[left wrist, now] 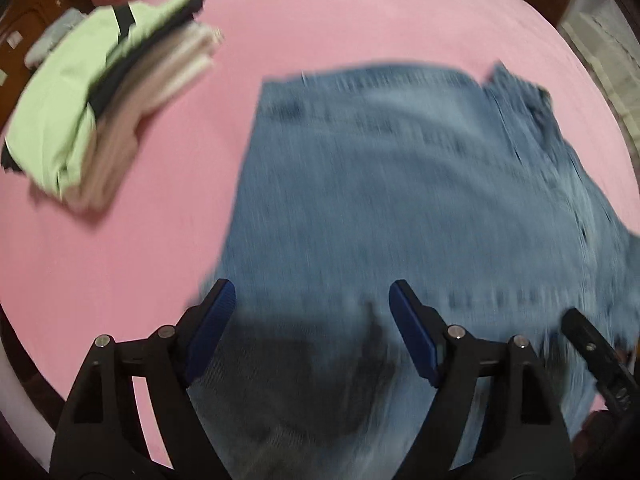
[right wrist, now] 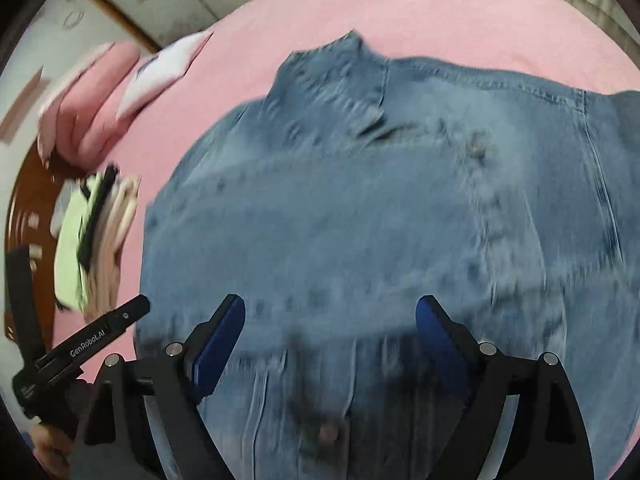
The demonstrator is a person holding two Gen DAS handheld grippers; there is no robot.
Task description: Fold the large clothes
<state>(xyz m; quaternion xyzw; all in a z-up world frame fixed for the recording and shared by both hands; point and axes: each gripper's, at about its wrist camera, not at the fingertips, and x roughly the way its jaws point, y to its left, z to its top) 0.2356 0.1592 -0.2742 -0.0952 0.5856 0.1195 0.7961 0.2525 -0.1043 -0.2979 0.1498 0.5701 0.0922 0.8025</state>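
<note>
Left gripper [left wrist: 312,292]: jaws spread wide, blue ribbed pads [left wrist: 210,328] clear of any cloth. Right gripper [right wrist: 330,308]: likewise spread, nothing pinched. Both hover above the denim garment [right wrist: 380,220], which lies directly beneath and ahead of them on the pink sheet [left wrist: 360,20]. Fabric is faded blue, stitched seams, collar [right wrist: 332,64] at the far end from the right gripper; long axis runs away from it. Far left of the left gripper: stack of folded clothes [left wrist: 100,100], pale green on top, dark and beige layers under. Frames blurred.
</note>
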